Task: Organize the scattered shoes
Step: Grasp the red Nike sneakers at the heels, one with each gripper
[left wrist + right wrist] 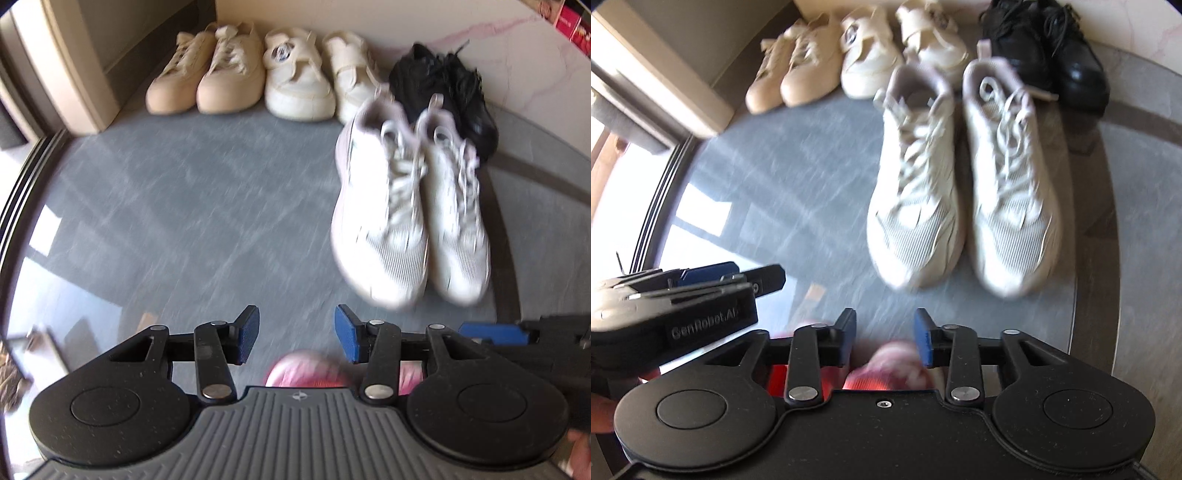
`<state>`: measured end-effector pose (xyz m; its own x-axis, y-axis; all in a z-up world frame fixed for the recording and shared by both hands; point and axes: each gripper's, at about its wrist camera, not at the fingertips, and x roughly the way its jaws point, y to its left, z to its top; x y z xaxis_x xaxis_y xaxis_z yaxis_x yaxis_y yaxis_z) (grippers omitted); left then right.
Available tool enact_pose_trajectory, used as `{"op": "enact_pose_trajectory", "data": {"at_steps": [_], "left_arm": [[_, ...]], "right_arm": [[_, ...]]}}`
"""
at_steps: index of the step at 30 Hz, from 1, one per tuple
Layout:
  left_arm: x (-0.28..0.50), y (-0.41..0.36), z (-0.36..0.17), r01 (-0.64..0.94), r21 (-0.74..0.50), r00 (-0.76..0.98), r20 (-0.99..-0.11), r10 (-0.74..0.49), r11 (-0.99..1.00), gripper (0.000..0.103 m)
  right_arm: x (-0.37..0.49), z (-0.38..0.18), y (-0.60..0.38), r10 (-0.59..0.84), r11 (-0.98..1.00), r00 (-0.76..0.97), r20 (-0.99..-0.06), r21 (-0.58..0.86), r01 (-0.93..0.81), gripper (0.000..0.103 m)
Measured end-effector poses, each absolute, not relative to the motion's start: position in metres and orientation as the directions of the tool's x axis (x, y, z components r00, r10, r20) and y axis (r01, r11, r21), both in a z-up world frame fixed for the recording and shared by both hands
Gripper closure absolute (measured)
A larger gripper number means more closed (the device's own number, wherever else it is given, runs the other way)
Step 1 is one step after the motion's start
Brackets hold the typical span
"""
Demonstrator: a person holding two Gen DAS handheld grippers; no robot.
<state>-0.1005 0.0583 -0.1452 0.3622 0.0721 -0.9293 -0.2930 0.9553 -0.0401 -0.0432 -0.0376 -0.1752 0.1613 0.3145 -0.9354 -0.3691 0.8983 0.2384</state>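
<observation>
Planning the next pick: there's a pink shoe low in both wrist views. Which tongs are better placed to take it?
Probably the left tongs: the pink shoe lies centred just below their open gap. Under the right tongs it sits slightly off-centre. Blur makes this tentative.

Below me is a glossy grey floor [192, 206] with a faint streaked grain, and bright window light reflects off it at the left. A darker curved band [1086, 229] runs through it on the right. Four pairs of shoes lie directly on it. Along the pale wall stands a row of three: a beige pair of lace-up sneakers [207, 70] at the left, a cream strapped pair [317, 77] in the middle, and a black lace-up pair [1049, 51] at the right. A white mesh pair of sneakers [960, 184] sits side by side nearer me, toes pointing my way, heels close to the cream and black pairs.
</observation>
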Motion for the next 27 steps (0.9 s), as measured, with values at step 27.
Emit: {"op": "enact_pose_trajectory", "data": {"at_steps": [27], "left_arm": [[-0.144,0.044,-0.211,-0.332,0.012,0.174,-0.982,0.074,0.943,0.08]], "right_arm": [[-0.08,-0.252,-0.054,0.132,0.933,0.037,-0.991,0.111,-0.343,0.085]]}}
